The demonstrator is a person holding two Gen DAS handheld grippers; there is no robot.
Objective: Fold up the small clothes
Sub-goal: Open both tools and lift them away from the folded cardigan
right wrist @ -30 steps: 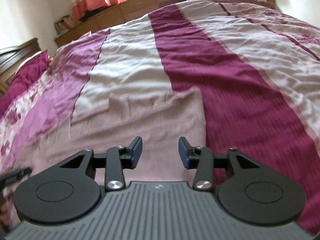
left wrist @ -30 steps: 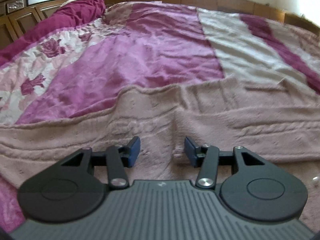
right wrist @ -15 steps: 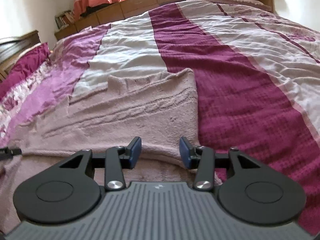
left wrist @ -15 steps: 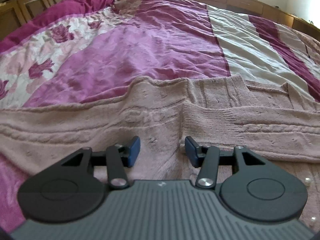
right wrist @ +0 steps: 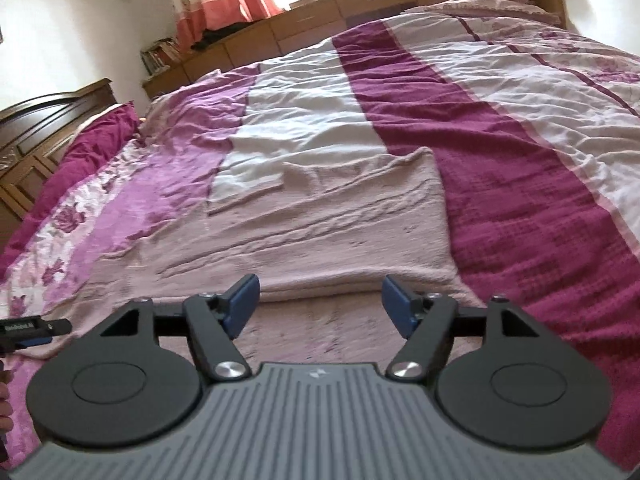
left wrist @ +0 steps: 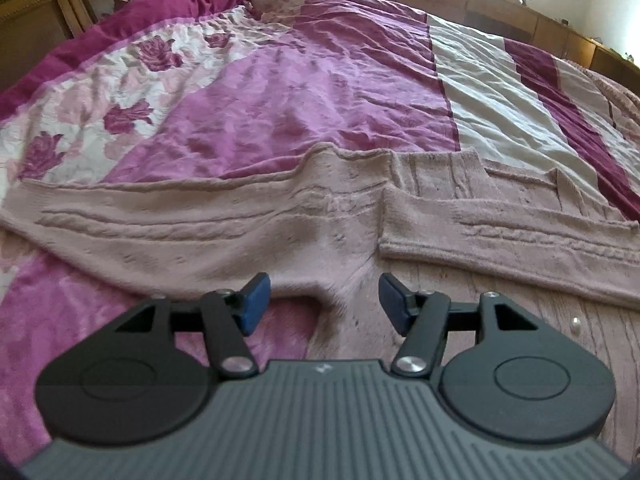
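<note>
A dusty-pink knitted cardigan (left wrist: 248, 232) lies spread flat across the bed, one sleeve stretched to the left and a folded part (left wrist: 500, 236) lying across its right side. My left gripper (left wrist: 322, 300) hovers just above the cardigan's near edge, its jaws opening, with nothing pressed between the blue pads. In the right wrist view the same cardigan (right wrist: 320, 224) shows a folded layer whose near edge runs just beyond my right gripper (right wrist: 318, 304). That gripper's jaws are opening too and grip nothing. The left gripper's tip (right wrist: 36, 330) shows at the far left edge.
The bedspread (left wrist: 320, 92) carries magenta, cream and floral stripes. A wooden headboard (left wrist: 60, 4) stands at the back left, and a wooden ledge (right wrist: 360, 0) with a curtained window runs along the far side. A pillow (right wrist: 500, 0) lies at the far right.
Both grippers have drawn back toward the near edge of the cardigan and risen a little. Both sets of jaws have spread wider. More of the cardigan is now in view.
</note>
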